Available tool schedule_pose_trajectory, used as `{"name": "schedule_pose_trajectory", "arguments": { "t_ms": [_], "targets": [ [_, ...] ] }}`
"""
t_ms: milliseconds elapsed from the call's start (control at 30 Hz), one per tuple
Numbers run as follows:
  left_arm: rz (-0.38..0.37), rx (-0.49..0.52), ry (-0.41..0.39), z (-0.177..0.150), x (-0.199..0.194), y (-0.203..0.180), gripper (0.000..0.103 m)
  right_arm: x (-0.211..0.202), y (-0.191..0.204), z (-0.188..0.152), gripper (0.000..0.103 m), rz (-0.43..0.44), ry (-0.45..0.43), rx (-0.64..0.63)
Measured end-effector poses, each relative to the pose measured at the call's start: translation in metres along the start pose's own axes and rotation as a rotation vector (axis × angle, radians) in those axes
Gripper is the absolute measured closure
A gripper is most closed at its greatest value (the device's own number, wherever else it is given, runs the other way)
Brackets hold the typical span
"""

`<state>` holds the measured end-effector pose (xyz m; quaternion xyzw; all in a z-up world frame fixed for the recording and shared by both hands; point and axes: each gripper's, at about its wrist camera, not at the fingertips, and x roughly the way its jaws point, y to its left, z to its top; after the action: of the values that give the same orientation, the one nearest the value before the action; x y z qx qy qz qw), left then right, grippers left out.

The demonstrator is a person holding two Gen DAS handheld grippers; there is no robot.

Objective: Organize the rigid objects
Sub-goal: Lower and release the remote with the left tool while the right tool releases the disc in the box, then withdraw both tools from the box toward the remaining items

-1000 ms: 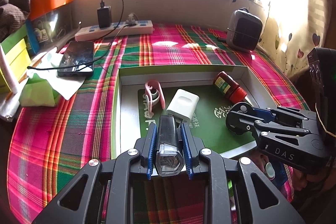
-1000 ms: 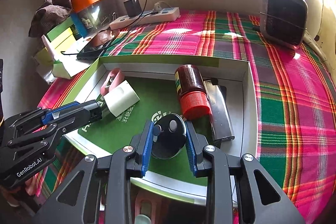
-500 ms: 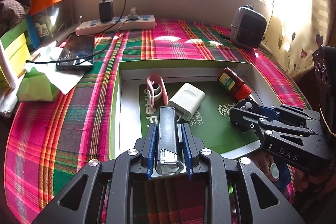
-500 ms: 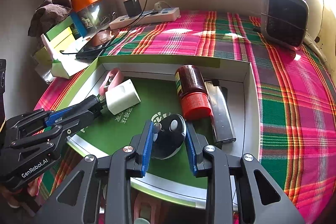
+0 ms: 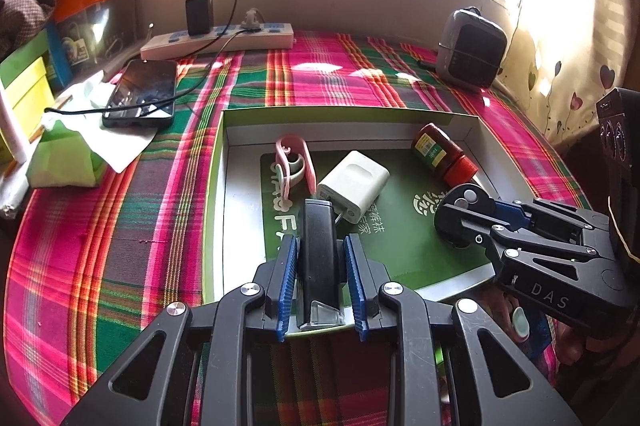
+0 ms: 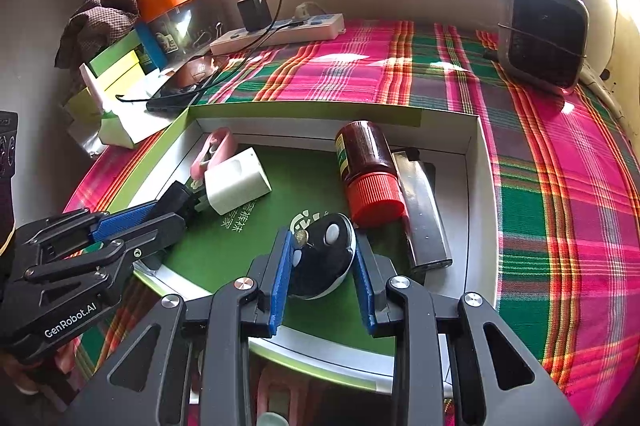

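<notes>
My left gripper (image 5: 320, 266) is shut on a black light bar (image 5: 318, 250) with a clear near end. The bar lies along the fingers, and its far tip is down by the white charger (image 5: 354, 186) in the green-lined tray (image 5: 214, 210). My right gripper (image 6: 322, 266) is shut on a round black disc (image 6: 324, 254) with a white button, low over the tray's near side. In the left wrist view the right gripper (image 5: 472, 226) comes in from the right with that disc (image 5: 460, 206). The left gripper (image 6: 176, 202) shows at the left of the right wrist view.
A pink clip (image 5: 292, 162), a brown bottle with a red cap (image 6: 368, 170) and a flat silver case (image 6: 420, 214) also lie in the tray. On the plaid cloth are a phone (image 5: 140, 94), a power strip (image 5: 218, 40), a tissue pack (image 5: 64, 158) and a small heater (image 6: 544, 34).
The black bar in my left gripper has tipped forward from upright to lying along the fingers, nudging the white charger. My right gripper and its disc have stayed put.
</notes>
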<state>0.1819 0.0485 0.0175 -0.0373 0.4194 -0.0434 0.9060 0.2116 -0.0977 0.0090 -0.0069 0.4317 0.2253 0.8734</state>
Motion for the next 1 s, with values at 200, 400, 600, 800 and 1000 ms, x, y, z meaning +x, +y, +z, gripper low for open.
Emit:
{"name": "schedule_pose_trajectory", "arguments": {
  "t_ms": [200,400,600,800,1000],
  "targets": [
    [0.008,0.002,-0.002,-0.003,-0.004,-0.001,0.078,-0.001,0.001,-0.001,0.071,-0.002,0.004,0.014],
    [0.001,0.002,-0.006,-0.007,-0.011,-0.002,0.071,-0.006,0.003,-0.003,0.061,-0.004,-0.006,0.013],
    [-0.005,0.006,-0.019,-0.009,-0.021,-0.004,0.067,-0.013,0.002,-0.006,0.060,-0.006,-0.019,0.032],
    [-0.016,0.006,-0.032,-0.015,-0.036,-0.006,0.066,-0.026,0.002,-0.011,0.059,-0.012,-0.035,0.047],
    [-0.026,0.014,-0.056,-0.020,-0.053,-0.011,0.065,-0.040,0.003,-0.019,0.059,-0.012,-0.056,0.066]
  ]
}}
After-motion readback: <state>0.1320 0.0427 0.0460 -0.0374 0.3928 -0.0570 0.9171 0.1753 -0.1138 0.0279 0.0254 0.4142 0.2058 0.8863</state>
